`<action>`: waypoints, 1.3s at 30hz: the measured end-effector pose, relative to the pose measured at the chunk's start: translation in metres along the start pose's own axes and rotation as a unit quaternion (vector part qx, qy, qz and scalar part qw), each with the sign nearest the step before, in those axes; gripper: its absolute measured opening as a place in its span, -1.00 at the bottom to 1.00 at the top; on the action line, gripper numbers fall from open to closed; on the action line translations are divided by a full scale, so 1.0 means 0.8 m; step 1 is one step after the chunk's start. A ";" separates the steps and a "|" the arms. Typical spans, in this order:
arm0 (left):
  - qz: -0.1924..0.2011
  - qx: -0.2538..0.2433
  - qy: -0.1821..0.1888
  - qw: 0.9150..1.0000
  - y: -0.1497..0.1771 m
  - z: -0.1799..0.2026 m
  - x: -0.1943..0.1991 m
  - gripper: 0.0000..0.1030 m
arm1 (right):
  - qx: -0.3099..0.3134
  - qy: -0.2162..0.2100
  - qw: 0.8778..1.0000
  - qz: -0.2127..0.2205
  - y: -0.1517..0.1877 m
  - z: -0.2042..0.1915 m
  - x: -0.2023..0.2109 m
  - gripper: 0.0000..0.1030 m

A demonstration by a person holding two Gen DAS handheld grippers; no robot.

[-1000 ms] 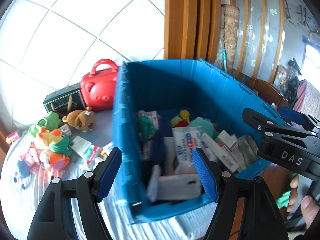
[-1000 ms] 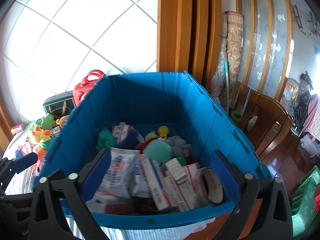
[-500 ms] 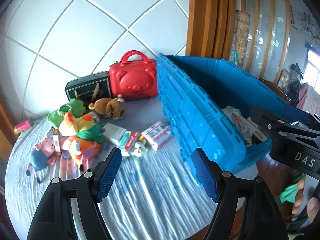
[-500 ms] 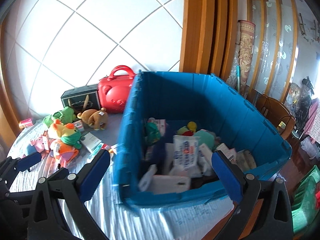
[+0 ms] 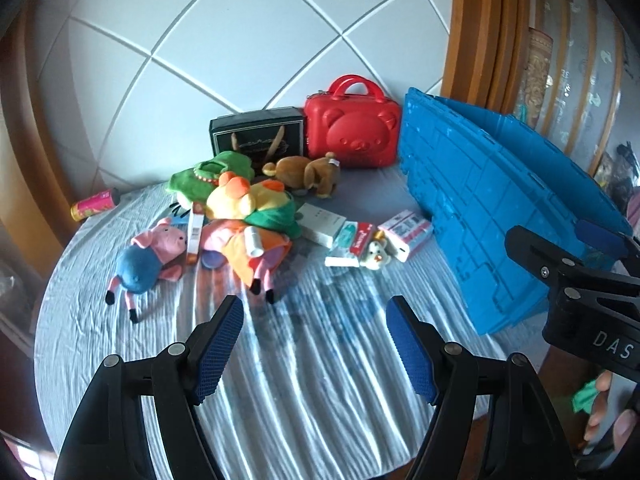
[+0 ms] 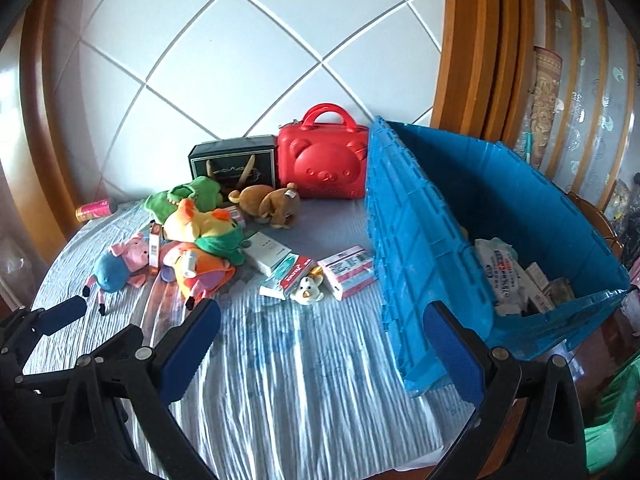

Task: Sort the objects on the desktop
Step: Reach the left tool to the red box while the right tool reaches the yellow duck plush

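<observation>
Both grippers hang above the near part of the tabletop [image 5: 304, 380], which is covered with a pale striped cloth. The left gripper [image 5: 314, 346] stands wide and holds nothing; the right gripper [image 6: 320, 354] is wide too, also empty, its right finger in front of the side wall of the blue crate [image 6: 432, 240].

The crate sits at the right edge of the tabletop. Inside it lie white packets and small boxes [image 6: 516, 276].

The loose things lie in a cluster further back, well apart from both grippers — a pig toy [image 5: 148, 254] at the left, a yellow and green plush [image 5: 252, 204] over an orange one [image 5: 248, 248], a green plush [image 5: 208, 172] behind them, and a brown bear [image 5: 308, 174]. Nearer the crate are a white box [image 5: 322, 224], a toothpaste box [image 5: 350, 242], a small white toy [image 5: 376, 256] and a pink-striped box [image 5: 406, 234] just beside the crate wall.

At the back stand a black box [image 5: 256, 136] and a red case [image 5: 352, 132], side by side. A pink can [image 5: 94, 204] lies at the far left edge.
</observation>
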State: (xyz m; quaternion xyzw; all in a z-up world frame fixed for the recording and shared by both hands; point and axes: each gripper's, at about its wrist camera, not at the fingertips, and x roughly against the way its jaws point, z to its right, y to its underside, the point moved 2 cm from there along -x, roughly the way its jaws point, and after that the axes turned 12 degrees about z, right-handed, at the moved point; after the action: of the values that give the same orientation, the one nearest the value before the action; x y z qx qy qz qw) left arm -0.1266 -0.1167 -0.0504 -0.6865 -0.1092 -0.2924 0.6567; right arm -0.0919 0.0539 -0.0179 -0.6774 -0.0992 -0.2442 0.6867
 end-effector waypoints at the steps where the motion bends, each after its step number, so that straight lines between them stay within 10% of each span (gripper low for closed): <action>1: -0.002 0.003 -0.005 1.000 0.002 -0.007 -0.002 0.44 | 0.002 -0.005 1.000 -0.004 0.001 -0.007 -0.005 1.00; 15: -0.052 0.048 -0.097 0.993 0.004 -0.071 -0.083 0.44 | 0.024 -0.095 0.994 -0.055 0.003 -0.065 -0.125 1.00; 26: -0.122 0.096 -0.202 0.967 0.044 -0.165 -0.156 0.44 | 0.045 -0.164 0.975 -0.142 0.035 -0.108 -0.265 1.00; 39: -0.164 0.086 -0.208 0.960 0.067 -0.252 -0.221 0.44 | 0.048 -0.160 0.966 -0.197 0.068 -0.184 -0.333 1.00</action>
State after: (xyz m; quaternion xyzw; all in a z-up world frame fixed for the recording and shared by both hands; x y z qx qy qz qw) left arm -0.2923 -0.2760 -0.1980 -0.6457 -0.3793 -0.2364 0.6191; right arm -0.3246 -0.0386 -0.1995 -0.6412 -0.3510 -0.2580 0.6317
